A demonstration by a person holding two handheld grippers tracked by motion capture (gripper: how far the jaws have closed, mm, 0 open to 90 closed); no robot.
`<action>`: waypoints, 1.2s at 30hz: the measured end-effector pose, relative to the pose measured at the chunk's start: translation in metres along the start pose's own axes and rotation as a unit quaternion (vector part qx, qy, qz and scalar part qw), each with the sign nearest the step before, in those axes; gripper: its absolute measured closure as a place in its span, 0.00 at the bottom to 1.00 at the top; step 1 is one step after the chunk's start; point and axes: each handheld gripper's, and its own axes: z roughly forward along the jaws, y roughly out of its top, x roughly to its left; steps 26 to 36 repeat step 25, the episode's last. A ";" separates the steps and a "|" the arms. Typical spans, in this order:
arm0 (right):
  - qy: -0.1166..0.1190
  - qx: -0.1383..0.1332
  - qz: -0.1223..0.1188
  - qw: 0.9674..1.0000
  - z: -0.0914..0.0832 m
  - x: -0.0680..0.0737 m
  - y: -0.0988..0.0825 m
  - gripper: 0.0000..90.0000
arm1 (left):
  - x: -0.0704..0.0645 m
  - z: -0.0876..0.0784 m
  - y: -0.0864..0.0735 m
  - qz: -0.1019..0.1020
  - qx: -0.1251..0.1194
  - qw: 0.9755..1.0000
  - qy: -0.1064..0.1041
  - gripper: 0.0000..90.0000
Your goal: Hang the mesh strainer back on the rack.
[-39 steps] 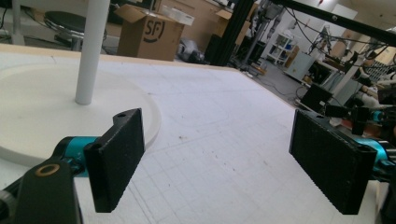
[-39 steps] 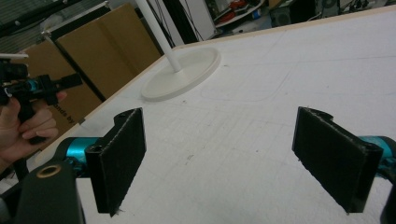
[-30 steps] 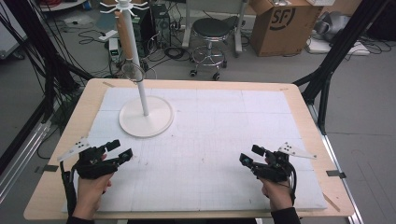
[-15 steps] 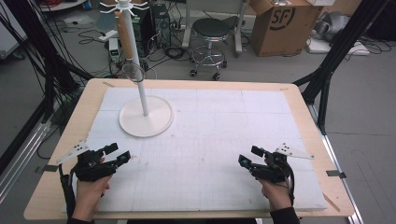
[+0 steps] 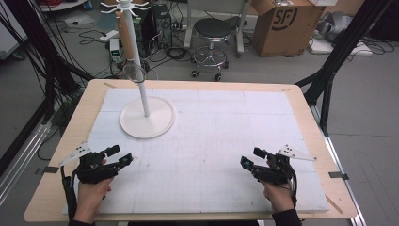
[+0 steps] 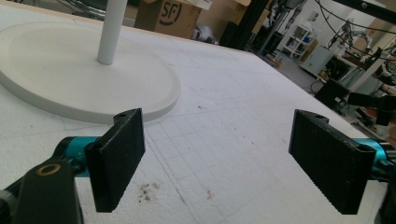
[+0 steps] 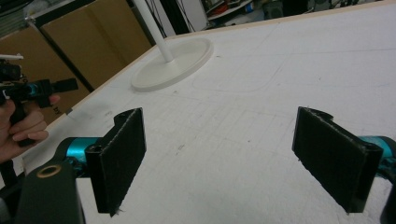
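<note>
From the high view, a wooden table [image 5: 301,94] has a big white foam sheet [image 5: 226,136] lying on it. A white stand with a round flat base and a tall thin pole [image 5: 147,123] sits on the far left part of the sheet. Near the top of the pole hangs a brown stick-shaped thing, and lower down a round ring, both too small to make out. The left gripper [image 5: 123,157] is at the near left, held in a hand [image 5: 91,197] just above the sheet. Its jaws point to the right and stand apart with nothing between them. The right gripper [image 5: 251,158] is at the near right, held in the other hand [image 5: 278,197]. Its jaws point left and are apart too, holding nothing. The two grippers are well apart from each other and from the stand.

From the left gripper view, the two black jaws are wide open over the bare sheet. The round base of the stand lies close ahead, to the left. The other gripper shows far off at the right edge.

From the right gripper view, the two black jaws are also wide open and empty. The stand is far ahead, up and to the left. The left hand with its gripper shows at the left edge.
</note>
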 end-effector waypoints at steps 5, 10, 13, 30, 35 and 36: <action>-0.001 -0.003 0.001 1.000 0.000 -0.001 0.000 0.19 | 0.001 -0.001 0.000 0.002 -0.001 1.000 0.001 0.21; -0.002 -0.002 0.001 1.000 0.000 0.000 0.000 0.19 | 0.000 0.000 0.000 0.002 0.000 1.000 -0.001 0.21; -0.002 -0.002 0.000 1.000 0.000 0.000 0.000 0.19 | 0.000 0.000 0.000 0.002 0.000 1.000 0.000 0.21; -0.002 -0.003 -0.001 1.000 0.000 0.000 0.000 0.19 | -0.001 0.003 -0.002 0.009 0.008 1.000 -0.002 0.21; -0.002 -0.003 -0.001 1.000 0.000 0.000 0.000 0.19 | -0.001 0.003 -0.002 0.009 0.008 1.000 -0.002 0.21; -0.002 -0.003 -0.001 1.000 0.000 0.000 0.000 0.19 | -0.001 0.003 -0.002 0.009 0.008 1.000 -0.002 0.21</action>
